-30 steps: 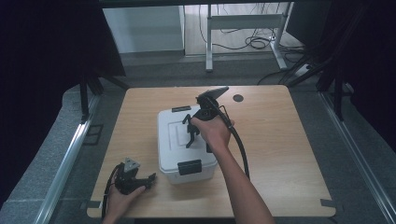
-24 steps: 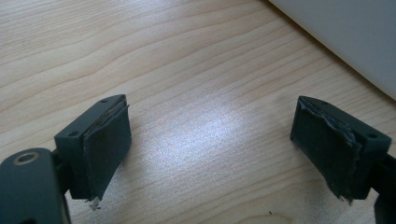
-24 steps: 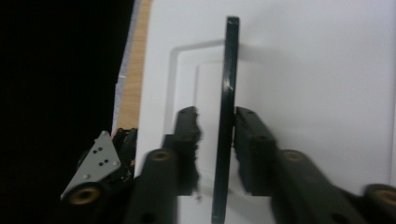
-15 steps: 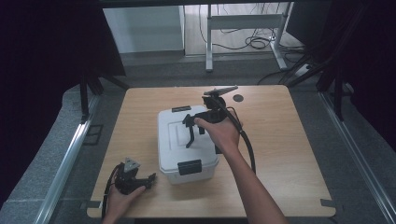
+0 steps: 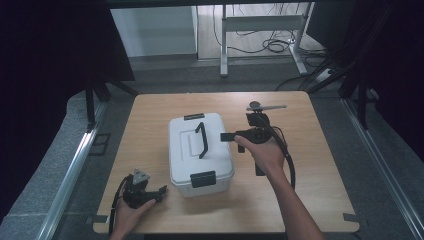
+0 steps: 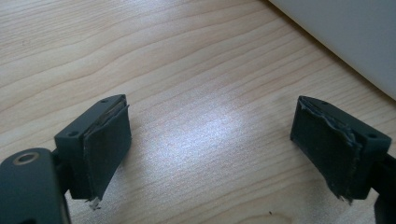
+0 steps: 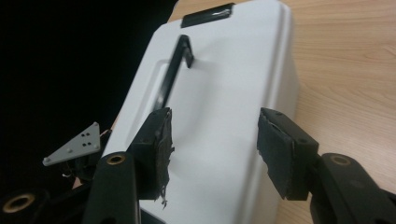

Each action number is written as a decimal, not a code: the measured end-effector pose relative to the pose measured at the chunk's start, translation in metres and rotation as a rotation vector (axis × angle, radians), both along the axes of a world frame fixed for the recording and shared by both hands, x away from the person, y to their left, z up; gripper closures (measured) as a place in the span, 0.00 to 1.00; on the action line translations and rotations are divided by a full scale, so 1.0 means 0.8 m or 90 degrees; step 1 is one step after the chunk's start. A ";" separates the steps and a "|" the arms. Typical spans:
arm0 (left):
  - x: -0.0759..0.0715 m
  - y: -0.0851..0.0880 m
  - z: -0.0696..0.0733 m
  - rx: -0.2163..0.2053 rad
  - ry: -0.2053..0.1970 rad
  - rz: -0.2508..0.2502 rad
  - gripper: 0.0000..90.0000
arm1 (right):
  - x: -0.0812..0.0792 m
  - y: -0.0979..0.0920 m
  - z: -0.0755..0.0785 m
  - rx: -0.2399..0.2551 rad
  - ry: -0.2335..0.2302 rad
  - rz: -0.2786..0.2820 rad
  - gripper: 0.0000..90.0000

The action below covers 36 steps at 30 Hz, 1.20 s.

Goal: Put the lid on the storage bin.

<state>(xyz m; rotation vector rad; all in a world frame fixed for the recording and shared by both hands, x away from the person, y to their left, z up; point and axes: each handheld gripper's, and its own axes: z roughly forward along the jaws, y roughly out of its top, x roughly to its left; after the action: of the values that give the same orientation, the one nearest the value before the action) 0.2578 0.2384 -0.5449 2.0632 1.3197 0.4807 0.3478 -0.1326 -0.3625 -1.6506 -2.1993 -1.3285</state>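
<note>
A white lidded box [image 5: 200, 150] stands mid-table, its black handle [image 5: 201, 140] lying on the lid. My right gripper [image 5: 232, 141] hovers just right of the box and points at it. Its jaws have just been opening and stand wide with nothing between them. In the right gripper view the right gripper [image 7: 212, 149] looks along the lid [image 7: 224, 84] toward the handle [image 7: 173, 77]. My left gripper [image 5: 160, 192] rests on the table at the box's front left, open. In the left gripper view, bare wood lies between the left gripper [image 6: 210, 140] jaws, with the box's edge [image 6: 345, 32] at top right.
Black latches sit at the box's front [image 5: 202, 179] and back [image 5: 193, 117]. A small dark round object [image 5: 255, 105] lies near the far edge of the wooden table [image 5: 310, 190]. The room is dark on both sides of the table.
My right gripper has let go of the handle, opened wide and drawn off to the right of the lid. The left gripper has stayed put.
</note>
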 end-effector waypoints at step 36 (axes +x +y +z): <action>0.000 0.000 0.000 -0.002 -0.001 0.001 0.14 | -0.076 -0.149 -0.117 0.056 0.019 -0.067 0.47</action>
<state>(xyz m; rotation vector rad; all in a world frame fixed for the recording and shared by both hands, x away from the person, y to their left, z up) 0.2577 0.2381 -0.5451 2.0594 1.3214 0.4810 0.2868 -0.2516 -0.4559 -1.7644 -2.0325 -1.3954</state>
